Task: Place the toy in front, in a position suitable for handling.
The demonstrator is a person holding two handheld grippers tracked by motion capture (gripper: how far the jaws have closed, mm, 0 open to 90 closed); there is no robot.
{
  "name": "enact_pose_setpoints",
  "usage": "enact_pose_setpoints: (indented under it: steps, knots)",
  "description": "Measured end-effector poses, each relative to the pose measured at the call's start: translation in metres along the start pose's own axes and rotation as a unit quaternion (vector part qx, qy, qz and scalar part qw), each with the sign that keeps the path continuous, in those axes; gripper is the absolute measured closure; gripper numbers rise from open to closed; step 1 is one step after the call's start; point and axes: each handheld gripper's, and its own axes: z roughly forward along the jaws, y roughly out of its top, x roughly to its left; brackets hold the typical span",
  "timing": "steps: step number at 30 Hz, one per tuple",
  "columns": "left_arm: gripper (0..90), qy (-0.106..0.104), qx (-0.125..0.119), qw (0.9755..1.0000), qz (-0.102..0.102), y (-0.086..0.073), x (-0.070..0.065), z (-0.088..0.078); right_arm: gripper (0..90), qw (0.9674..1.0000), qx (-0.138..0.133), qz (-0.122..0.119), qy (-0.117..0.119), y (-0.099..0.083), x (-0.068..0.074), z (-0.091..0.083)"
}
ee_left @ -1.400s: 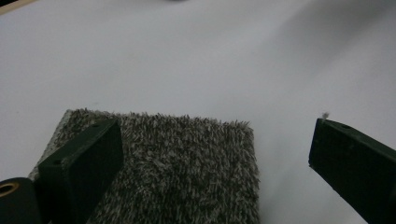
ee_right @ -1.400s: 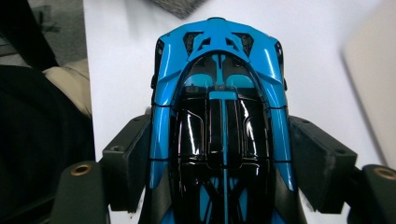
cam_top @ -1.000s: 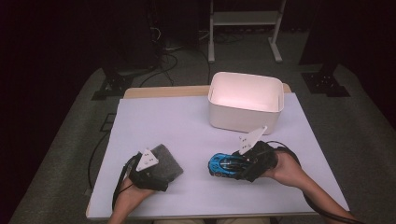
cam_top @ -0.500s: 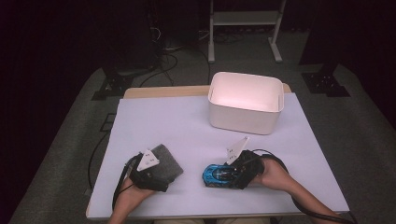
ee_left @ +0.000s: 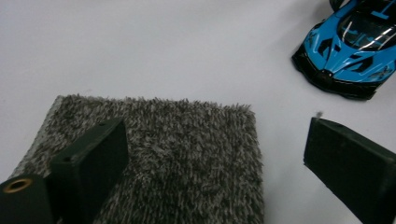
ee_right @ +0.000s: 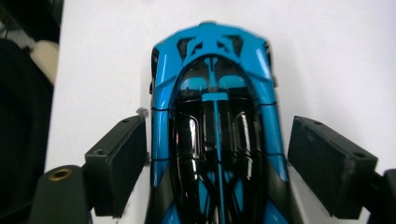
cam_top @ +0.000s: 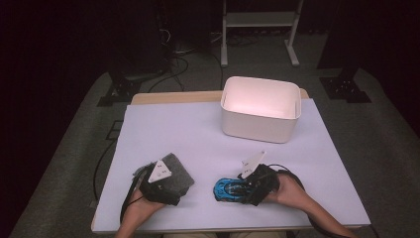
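Observation:
A blue and black toy car [cam_top: 224, 188] [ee_right: 217, 116] rests on the white table near its front edge. My right gripper [cam_top: 236, 190] [ee_right: 219, 123] straddles the car from behind. Its jaws have just been opening, and both pads now stand slightly off the car's sides. To the left lies a grey shaggy mat square [cam_top: 178, 171] [ee_left: 177, 158]. My left gripper [cam_top: 172, 185] [ee_left: 217, 128] hovers open at the mat's near edge, with one jaw over the pile and the other over bare table. Its jaws have just been closing a little. The car [ee_left: 350, 51] is off to its right.
A white open bin [cam_top: 260, 129] stands at the back right of the table [cam_top: 173, 129]. Black cables trail from both grippers toward the front edge. Beyond the table are dark floor, cables and a metal stand.
My right hand has come down and toward the front edge with the car, which now sits on the table. The left hand and the mat have stayed put.

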Motion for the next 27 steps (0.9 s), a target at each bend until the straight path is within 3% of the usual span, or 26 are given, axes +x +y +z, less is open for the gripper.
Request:
enact_pose_setpoints:
  steps: [6,11,17,27]
  knots:
    - [12.5,-0.007,0.005,0.9999,0.01,0.0,-0.001,0.001,15.7,0.9991,-0.032,0.014,-0.023,-0.013,0.005,-0.024]
    - [14.6,-0.014,0.009,0.9998,0.008,0.001,-0.001,0.003,15.7,0.9981,-0.052,0.022,-0.026,-0.028,0.006,-0.037]
    - [25.2,-0.021,0.019,0.9994,0.018,0.003,0.001,0.008,15.2,0.9982,-0.045,0.032,-0.023,-0.043,0.005,-0.035]
    - [42.1,-0.027,0.043,0.9982,0.033,0.001,0.007,0.013,15.2,0.9987,-0.034,0.035,-0.014,-0.051,0.004,-0.025]
